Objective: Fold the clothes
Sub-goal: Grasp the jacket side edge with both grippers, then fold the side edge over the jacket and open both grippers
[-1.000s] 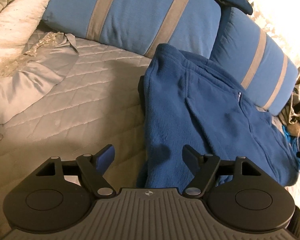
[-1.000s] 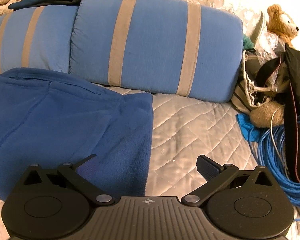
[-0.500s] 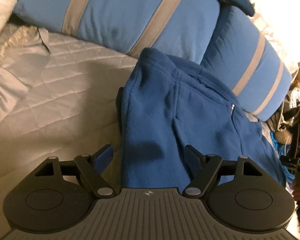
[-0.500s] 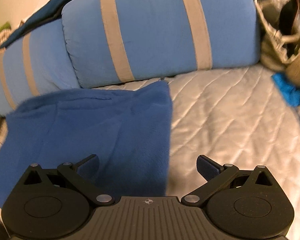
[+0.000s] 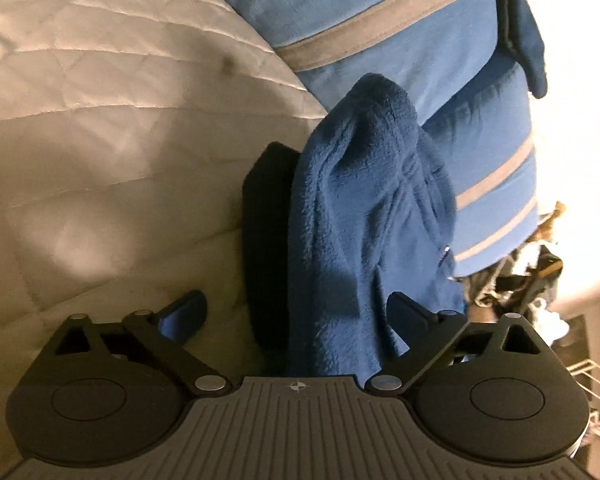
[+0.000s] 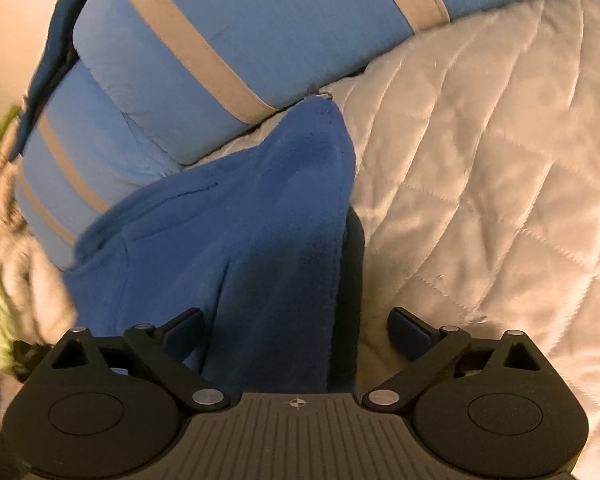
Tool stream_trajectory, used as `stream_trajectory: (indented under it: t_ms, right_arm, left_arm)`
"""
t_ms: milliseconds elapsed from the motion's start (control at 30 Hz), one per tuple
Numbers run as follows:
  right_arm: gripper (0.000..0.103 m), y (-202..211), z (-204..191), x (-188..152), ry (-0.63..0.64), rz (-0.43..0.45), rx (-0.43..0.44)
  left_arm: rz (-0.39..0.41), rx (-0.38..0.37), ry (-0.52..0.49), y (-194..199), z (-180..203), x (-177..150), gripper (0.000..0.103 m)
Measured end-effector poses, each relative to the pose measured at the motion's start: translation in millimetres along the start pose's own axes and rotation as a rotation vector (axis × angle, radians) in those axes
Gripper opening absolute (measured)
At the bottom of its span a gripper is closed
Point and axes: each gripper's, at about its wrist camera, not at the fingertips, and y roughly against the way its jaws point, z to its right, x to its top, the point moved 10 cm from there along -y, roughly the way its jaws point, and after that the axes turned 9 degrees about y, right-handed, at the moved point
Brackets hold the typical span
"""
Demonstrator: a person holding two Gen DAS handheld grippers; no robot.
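Note:
A dark blue fleece garment (image 5: 360,208) lies folded on the quilted grey bedspread (image 5: 100,152), its far end against the pillows. In the left wrist view its left edge runs between the fingers of my left gripper (image 5: 296,316), which stands open over it. In the right wrist view the same fleece garment (image 6: 268,232) fills the lower left, and its right edge passes between the wide-apart fingers of my right gripper (image 6: 296,328). Neither gripper is closed on the cloth. A darker layer shows under the garment's edge in both views.
Two blue pillows with grey stripes (image 6: 260,28) lean along the far side of the bed. A dark blue cloth (image 5: 528,24) lies on top of them. Clutter of bags and cords (image 5: 532,276) sits off the right end. Pale green and cream bedding (image 6: 4,248) lies at the left.
Both grippers have moved in low and turned toward the garment's two side edges, each now straddling an edge. The views tilted strongly. Fingers stayed open throughout.

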Motion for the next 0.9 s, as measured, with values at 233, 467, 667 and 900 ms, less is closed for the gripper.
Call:
stream_trajectory:
  t_ms: [233, 467, 667, 900]
  right_arm:
    - [0.094, -22, 3, -3, -0.073, -0.051, 0.152]
    - [0.04, -21, -2, -3, -0.057, -0.052, 0.037]
    - [0.029, 6, -54, 9, 0.204, 0.045, -0.167]
    - [0.027, 49, -110, 21, 0.355, 0.152, -0.249]
  left_arm:
    - [-0.059, -0.079, 0.026, -17, 9, -5, 0.083]
    - [0.011, 0.105, -0.004, -22, 24, -9, 0.026]
    - [0.119, 0.305, -0.265, 6, 79, -20, 0.021]
    - [0.263, 0.421, -0.481, 47, 141, -41, 0.02]
